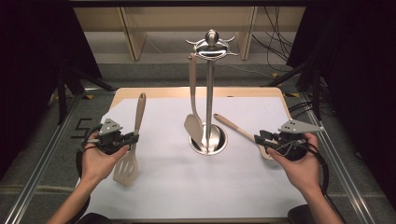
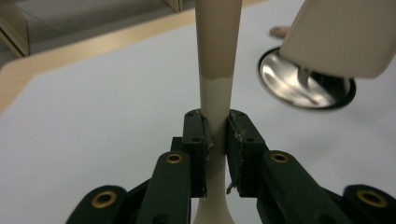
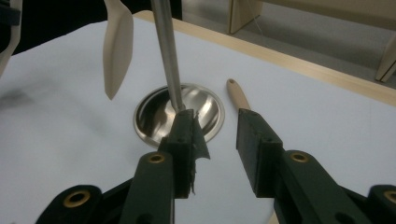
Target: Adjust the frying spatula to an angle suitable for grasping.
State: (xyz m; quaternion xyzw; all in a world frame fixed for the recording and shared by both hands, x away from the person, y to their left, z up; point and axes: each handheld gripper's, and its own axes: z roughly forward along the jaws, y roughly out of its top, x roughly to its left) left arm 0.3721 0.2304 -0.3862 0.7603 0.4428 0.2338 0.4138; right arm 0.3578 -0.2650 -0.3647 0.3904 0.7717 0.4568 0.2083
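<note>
A: So what's going on at the far left?

B: The left gripper (image 1: 132, 139) has its fingers (image 2: 194, 140) pinching the neck of the slotted turner (image 1: 127, 166), right between handle and blade. The turner sits tilted, wooden handle pointing away from the person, blade end down near the white sheet (image 1: 163, 186) on the counter (image 1: 196, 92).

A: And the middle?

B: A shiny metal utensil stand (image 1: 209, 98), round base on the sheet. One pale spatula (image 1: 193, 122) hangs from a hook at the top, blade dangling just over the base.

A: Right side?

B: The right gripper (image 1: 259, 137) has its fingers (image 3: 258, 149) spread apart, nothing between them. They're right by a wooden-handled spoon (image 1: 233, 127) lying flat on the sheet, handle angled toward the stand's base. Can't tell if they touch it. Its bowl end is mostly hidden under the gripper.
</note>
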